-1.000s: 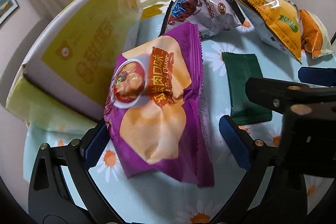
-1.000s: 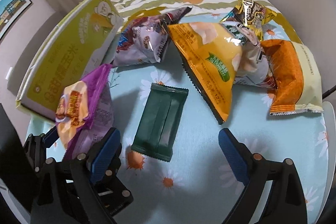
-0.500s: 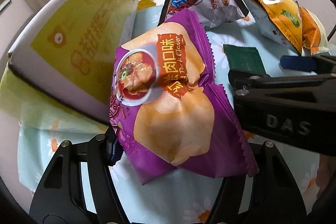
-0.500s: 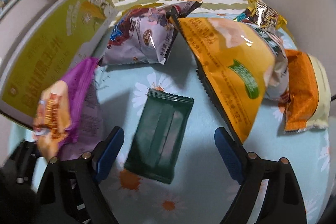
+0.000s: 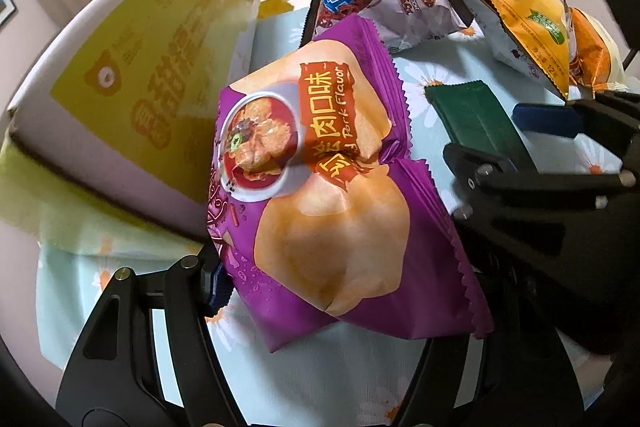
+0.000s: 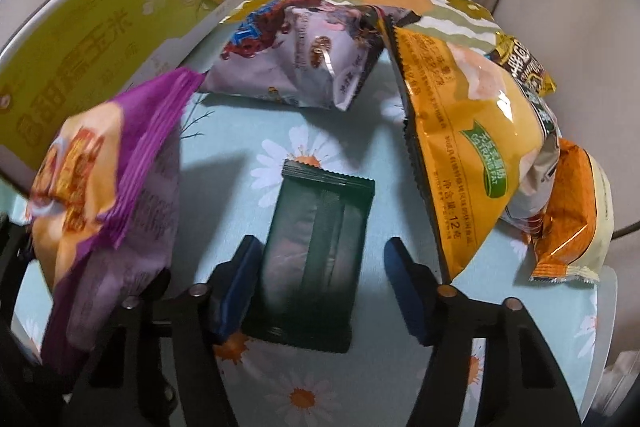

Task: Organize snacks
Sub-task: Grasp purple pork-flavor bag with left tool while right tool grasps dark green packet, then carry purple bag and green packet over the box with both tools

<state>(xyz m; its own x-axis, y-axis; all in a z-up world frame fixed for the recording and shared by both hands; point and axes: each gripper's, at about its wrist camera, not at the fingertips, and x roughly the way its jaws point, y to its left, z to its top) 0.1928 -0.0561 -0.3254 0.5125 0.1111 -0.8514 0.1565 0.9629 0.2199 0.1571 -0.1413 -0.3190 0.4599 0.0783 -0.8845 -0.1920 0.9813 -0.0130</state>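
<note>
My left gripper is shut on a purple pork-flavour snack bag and holds it up off the table; the bag hides the right finger. The bag also shows at the left of the right wrist view. My right gripper is open, its blue pads on either side of a dark green flat packet lying on the daisy tablecloth. That packet and the right gripper show in the left wrist view.
A yellow-green carton stands at the left, also seen from the right wrist. At the back lie a lilac chocolate bag, an orange-yellow bag, a gold packet and an orange-cream bag.
My left gripper closed on the purple bag and lifted it. My right gripper moved forward and down over the green packet, its jaws narrowing around it.
</note>
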